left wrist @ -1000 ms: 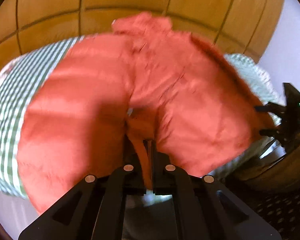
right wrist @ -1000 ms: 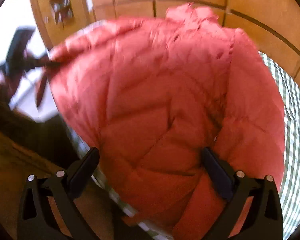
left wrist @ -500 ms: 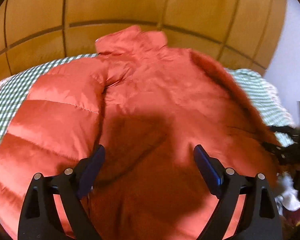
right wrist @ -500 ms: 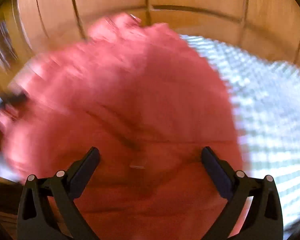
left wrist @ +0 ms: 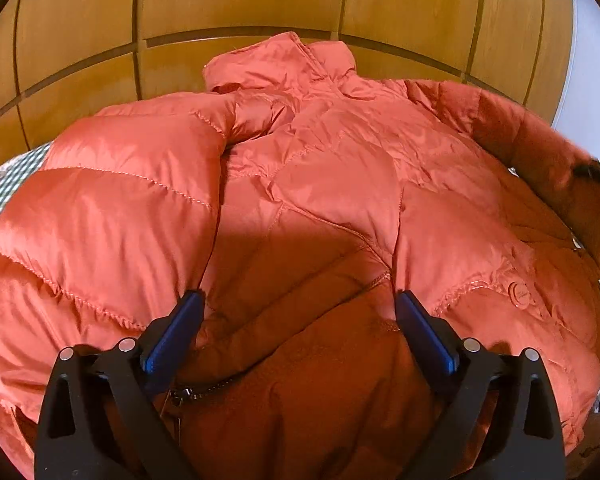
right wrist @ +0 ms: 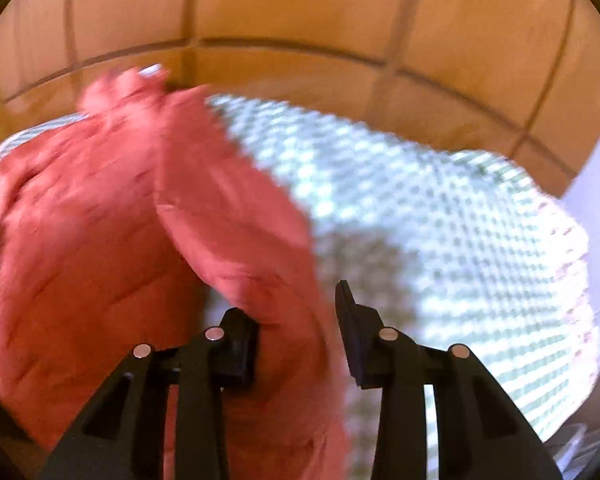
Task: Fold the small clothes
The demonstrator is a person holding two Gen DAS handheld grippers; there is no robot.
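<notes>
A: How did the jaws stand?

B: The left gripper (left wrist: 298, 322), at the bottom of its frame, stood wide apart, having just been opening. Its blue pads (left wrist: 172, 332) hovered over the jacket (left wrist: 320, 184) without pinching any cloth. The right gripper (right wrist: 296, 332) had just been closing, and its jaws were partly drawn in. A sleeve (right wrist: 244, 232) ran down between them, but the view was blurred, so I could not tell whether the pads pressed on it.

A: Where was the jacket?

B: The orange quilted jacket filled most of the left wrist view. It lay spread on a green checked cloth (right wrist: 440, 220), its collar (left wrist: 284, 64) at the upper middle of the frame, against wooden panelling (left wrist: 240, 4). The zip end (left wrist: 188, 392) showed at the lower left, between the left fingers. In the right wrist view the jacket filled the left half, with bare cloth to the right.

A: How far along was the folding?

B: Early, by my reading. The body lay open and puffy, not yet doubled over. One sleeve at the left of the left wrist view seemed to lie across the front, perhaps a first fold. The other sleeve, at that frame's right edge, looked unfolded. Folding it in and doubling the body appeared to remain.
</notes>
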